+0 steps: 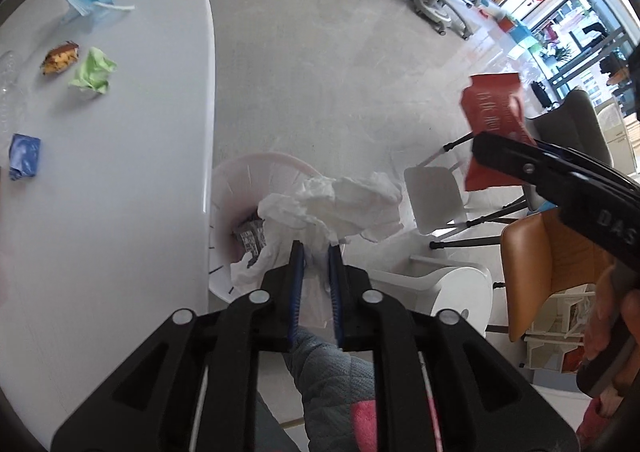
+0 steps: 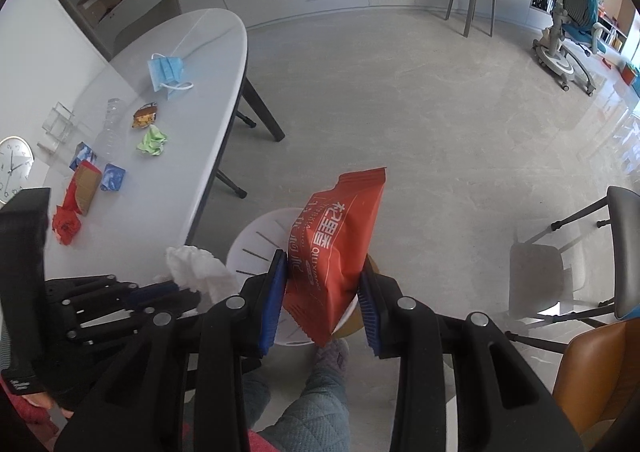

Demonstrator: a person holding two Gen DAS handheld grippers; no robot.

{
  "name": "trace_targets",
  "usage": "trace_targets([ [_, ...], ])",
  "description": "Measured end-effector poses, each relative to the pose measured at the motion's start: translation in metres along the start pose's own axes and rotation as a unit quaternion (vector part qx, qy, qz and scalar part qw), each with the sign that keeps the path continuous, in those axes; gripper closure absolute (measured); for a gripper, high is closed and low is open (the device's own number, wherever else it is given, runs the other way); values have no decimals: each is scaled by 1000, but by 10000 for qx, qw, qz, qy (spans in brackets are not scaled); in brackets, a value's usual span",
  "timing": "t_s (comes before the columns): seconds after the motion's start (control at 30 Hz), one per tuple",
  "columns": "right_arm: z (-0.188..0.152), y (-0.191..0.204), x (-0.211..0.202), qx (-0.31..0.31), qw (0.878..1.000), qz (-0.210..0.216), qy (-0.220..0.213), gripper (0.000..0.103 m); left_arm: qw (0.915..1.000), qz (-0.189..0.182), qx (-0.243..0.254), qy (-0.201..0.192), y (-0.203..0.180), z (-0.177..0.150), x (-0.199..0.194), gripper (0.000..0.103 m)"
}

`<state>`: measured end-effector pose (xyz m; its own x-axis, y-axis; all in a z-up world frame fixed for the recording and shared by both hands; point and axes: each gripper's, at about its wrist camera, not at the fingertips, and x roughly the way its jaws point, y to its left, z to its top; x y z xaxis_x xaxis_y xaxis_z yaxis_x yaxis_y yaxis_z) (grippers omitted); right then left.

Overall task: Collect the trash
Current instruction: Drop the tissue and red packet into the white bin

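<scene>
My left gripper (image 1: pixel 316 252) is shut on a crumpled white tissue (image 1: pixel 340 200), which hangs over the open white bin (image 1: pixel 240 180) on the floor beside the table. The bin holds some paper and a printed wrapper (image 1: pixel 251 238). My right gripper (image 2: pixel 323 264) is shut on a red snack packet (image 2: pixel 340 236) above the same bin (image 2: pixel 256 248). In the left wrist view the packet (image 1: pixel 492 112) hangs to the right of the bin. The tissue (image 2: pixel 200 272) shows at the lower left of the right wrist view.
The white table (image 2: pixel 180 212) carries a blue face mask (image 2: pixel 166 70), a brown snack wrapper (image 2: pixel 144 115), a green paper ball (image 2: pixel 153 141), blue packets (image 2: pixel 113 177), red wrappers (image 2: pixel 66 226) and a clear bottle (image 2: pixel 110 124). An orange chair (image 1: pixel 548 252) and white chairs (image 1: pixel 436 196) stand right of the bin. A person's legs show below.
</scene>
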<state>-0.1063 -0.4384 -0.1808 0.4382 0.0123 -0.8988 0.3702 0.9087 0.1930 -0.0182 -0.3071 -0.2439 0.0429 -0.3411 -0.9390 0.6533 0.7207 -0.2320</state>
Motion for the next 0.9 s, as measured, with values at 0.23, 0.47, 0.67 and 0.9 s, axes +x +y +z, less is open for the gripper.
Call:
trace_targets([
  [0.23,-4,-7,6,-48,9999,91,66,67,9996,60,-253,-89,4,-1,-3,54],
  [0.47,-9,8,26,-401,9983,374,216,67,9956,362,-595,-635,22,-6,-51,19],
  [0.67,-19,39,64,-855,9928,626,556,66,9881,829,-807,-1018,52,-23,-98,10],
  [0.9,-23,66,95,-1080,9887,505,903,25,9776,1164,-1313,-1163,99,-49,-132,8],
])
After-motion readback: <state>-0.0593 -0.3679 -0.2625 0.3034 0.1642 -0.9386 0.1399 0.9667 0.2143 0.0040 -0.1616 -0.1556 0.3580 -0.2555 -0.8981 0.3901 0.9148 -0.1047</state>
